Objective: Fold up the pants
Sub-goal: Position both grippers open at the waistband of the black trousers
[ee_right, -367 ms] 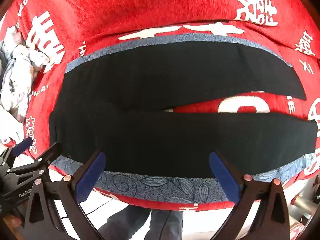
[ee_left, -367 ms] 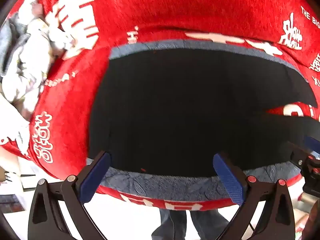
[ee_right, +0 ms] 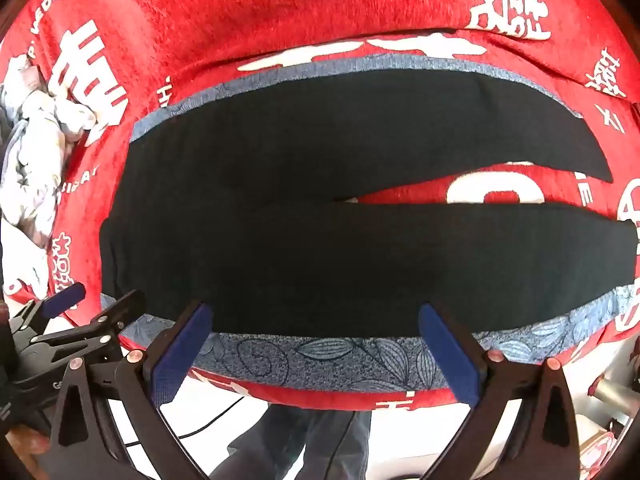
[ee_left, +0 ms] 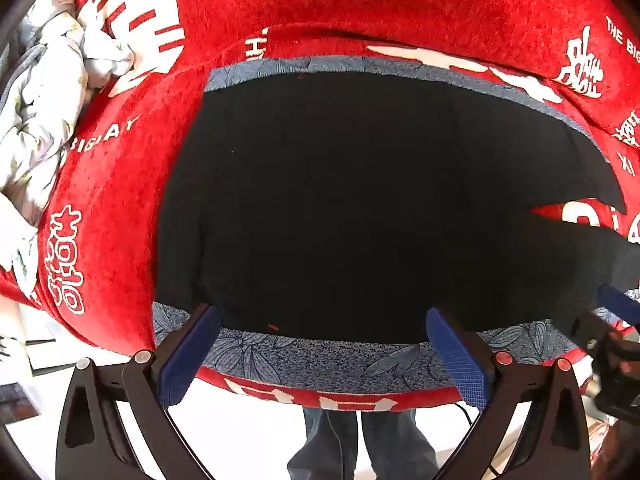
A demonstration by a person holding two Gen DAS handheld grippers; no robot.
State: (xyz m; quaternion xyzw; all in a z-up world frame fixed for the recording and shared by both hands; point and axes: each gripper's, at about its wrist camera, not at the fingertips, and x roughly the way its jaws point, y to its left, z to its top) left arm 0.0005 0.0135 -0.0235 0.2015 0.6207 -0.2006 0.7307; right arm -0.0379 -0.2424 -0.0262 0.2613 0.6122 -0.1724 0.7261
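Black pants [ee_left: 360,208] lie flat on a grey-blue patterned mat [ee_left: 320,360] over a red cloth. The waist end is at the left and the two legs [ee_right: 360,256] spread apart to the right. My left gripper [ee_left: 324,356] is open and empty, hovering over the near edge at the waist end. My right gripper [ee_right: 316,352] is open and empty, hovering over the near edge of the near leg. Each gripper shows at the edge of the other's view.
The red cloth with white characters [ee_right: 280,12] covers the table. A crumpled pale floral garment [ee_left: 44,120] lies at the far left. The table's near edge is just under the grippers, with the person's jeans [ee_left: 360,440] below it.
Both grippers have drifted slightly; the pants lie as before. Jaws are still open.
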